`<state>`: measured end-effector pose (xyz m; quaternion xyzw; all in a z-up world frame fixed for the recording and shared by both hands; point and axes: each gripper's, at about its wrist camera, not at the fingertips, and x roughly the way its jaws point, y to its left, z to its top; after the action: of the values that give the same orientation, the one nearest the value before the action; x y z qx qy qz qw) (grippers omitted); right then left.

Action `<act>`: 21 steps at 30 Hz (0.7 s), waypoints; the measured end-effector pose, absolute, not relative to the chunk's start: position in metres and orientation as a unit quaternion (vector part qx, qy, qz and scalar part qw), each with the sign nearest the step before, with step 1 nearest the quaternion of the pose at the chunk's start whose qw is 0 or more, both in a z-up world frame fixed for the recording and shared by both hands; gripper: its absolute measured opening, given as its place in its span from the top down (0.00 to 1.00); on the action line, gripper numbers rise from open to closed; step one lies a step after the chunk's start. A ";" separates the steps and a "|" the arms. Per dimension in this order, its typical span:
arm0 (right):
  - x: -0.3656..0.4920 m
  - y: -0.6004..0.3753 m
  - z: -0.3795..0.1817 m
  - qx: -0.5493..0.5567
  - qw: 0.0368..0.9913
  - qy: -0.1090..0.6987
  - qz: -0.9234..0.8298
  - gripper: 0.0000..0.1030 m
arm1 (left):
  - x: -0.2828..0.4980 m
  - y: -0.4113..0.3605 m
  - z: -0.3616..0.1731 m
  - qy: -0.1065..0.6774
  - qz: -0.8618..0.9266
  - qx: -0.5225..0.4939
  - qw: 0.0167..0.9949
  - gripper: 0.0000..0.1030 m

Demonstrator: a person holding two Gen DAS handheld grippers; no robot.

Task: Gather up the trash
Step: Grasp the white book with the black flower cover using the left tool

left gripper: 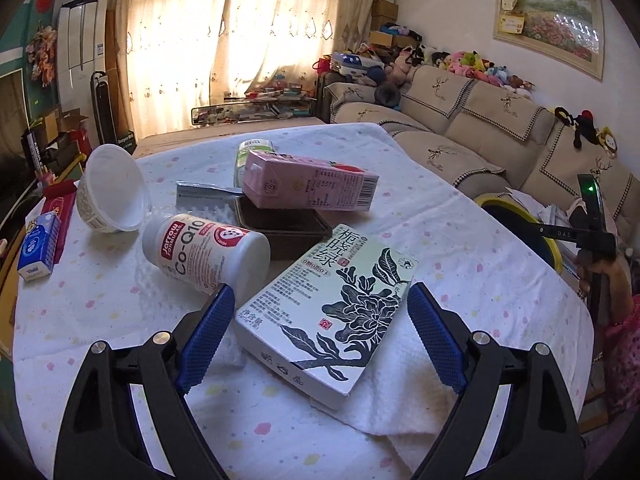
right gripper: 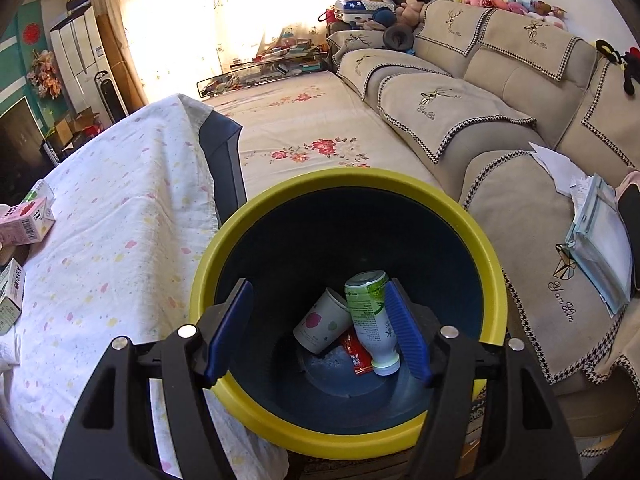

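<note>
At lower centre, the left gripper [left gripper: 322, 336] gapes wide astride a green tea box [left gripper: 326, 316], pads clear of it; the right gripper [right gripper: 320, 332] hangs part-open and empty over the yellow-rimmed bin [right gripper: 472, 232]. A green bottle [right gripper: 370, 316] and paper cup [right gripper: 322, 322] lie inside.

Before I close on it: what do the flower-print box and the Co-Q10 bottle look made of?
Flower-print box: likely coated paperboard, with a slight sheen, sharp folded edges and a crease at its near corner. Co-Q10 bottle: probably opaque white plastic, smooth and semi-gloss, with a printed wraparound label.
</note>
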<state>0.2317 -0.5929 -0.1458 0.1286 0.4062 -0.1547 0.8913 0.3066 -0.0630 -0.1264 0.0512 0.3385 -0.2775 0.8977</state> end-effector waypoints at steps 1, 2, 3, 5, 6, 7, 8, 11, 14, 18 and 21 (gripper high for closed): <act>0.232 -0.593 -0.146 0.129 0.891 0.407 -0.153 0.37 | 0.308 -0.064 -0.127 0.340 -0.279 0.053 0.897 0.16; 0.232 -0.594 -0.147 0.130 0.891 0.407 -0.152 0.37 | 0.309 -0.066 -0.128 0.341 -0.279 0.055 0.896 0.16; 0.231 -0.594 -0.148 0.131 0.891 0.407 -0.151 0.37 | 0.312 -0.066 -0.129 0.343 -0.278 0.056 0.895 0.16; 0.231 -0.596 -0.149 0.134 0.890 0.408 -0.150 0.37 | 0.316 -0.068 -0.130 0.346 -0.280 0.057 0.893 0.16; 0.231 -0.597 -0.150 0.136 0.890 0.409 -0.150 0.36 | 0.317 -0.069 -0.130 0.348 -0.287 0.058 0.890 0.16; 0.231 -0.598 -0.151 0.138 0.889 0.409 -0.150 0.36 | 0.318 -0.070 -0.131 0.352 -0.293 0.059 0.887 0.15; 0.230 -0.600 -0.152 0.139 0.889 0.410 -0.150 0.36 | 0.320 -0.069 -0.132 0.354 -0.296 0.062 0.885 0.15; 0.230 -0.602 -0.155 0.140 0.887 0.413 -0.152 0.36 | 0.322 -0.073 -0.138 0.366 -0.303 0.069 0.877 0.15; 0.231 -0.602 -0.157 0.140 0.886 0.416 -0.152 0.36 | 0.318 -0.077 -0.139 0.364 -0.308 0.080 0.875 0.16; 0.234 -0.598 -0.159 0.138 0.885 0.420 -0.147 0.35 | 0.318 -0.085 -0.139 0.365 -0.311 0.093 0.873 0.16; 0.236 -0.593 -0.160 0.135 0.885 0.423 -0.141 0.34 | 0.319 -0.093 -0.135 0.366 -0.320 0.101 0.868 0.15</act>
<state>0.2364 -0.5932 -0.1596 0.1348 0.4233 -0.1405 0.8848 0.3186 -0.0925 -0.1348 0.1005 0.3660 -0.3198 0.8681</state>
